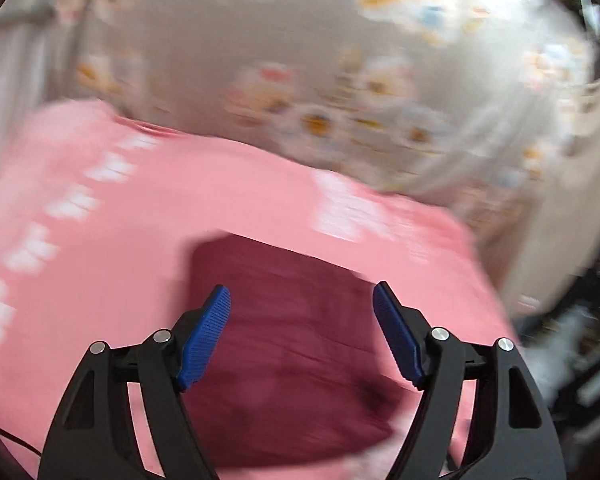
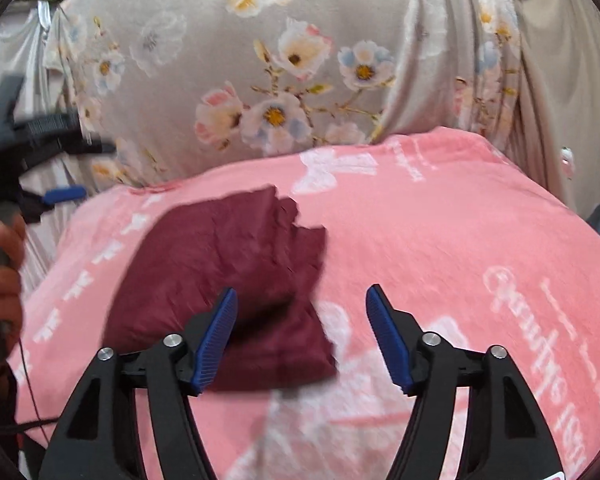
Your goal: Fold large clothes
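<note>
A dark maroon garment lies folded into a compact block on a pink blanket with white lettering. My right gripper hovers open just above the block's near right corner, with nothing between its blue pads. In the blurred left wrist view the same maroon garment fills the space ahead of my left gripper, which is open with nothing in it. The left gripper also shows at the left edge of the right wrist view, held by a hand.
A grey bedsheet printed with flowers spreads behind the pink blanket. A beige curtain or cloth hangs at the right of the left wrist view, with dark clutter below it. A thin cable trails at the lower left.
</note>
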The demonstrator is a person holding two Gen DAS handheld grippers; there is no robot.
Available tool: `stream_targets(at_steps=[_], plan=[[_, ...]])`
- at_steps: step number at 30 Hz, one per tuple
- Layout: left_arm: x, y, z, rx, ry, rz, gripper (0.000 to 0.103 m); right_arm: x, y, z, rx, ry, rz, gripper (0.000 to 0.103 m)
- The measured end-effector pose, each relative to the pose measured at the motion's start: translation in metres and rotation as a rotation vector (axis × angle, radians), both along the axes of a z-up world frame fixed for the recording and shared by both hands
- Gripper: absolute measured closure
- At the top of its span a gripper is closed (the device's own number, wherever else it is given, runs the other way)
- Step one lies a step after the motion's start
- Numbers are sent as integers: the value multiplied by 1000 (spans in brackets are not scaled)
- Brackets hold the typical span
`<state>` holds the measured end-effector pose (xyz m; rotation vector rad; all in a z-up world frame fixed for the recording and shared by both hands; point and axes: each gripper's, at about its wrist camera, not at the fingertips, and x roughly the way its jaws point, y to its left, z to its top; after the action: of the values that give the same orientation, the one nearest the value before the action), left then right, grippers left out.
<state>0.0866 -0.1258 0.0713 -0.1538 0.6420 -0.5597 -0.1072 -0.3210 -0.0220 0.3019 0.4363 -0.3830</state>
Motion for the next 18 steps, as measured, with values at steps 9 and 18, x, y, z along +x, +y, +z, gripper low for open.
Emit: stream_targets(at_steps=[9,18], plan=[[55,17,-45,110,113,157,32,83,-1,-26,127,107,97,68],[57,-55,-49,203,49,56,32,54,-32,-42,199,91,-49,93]])
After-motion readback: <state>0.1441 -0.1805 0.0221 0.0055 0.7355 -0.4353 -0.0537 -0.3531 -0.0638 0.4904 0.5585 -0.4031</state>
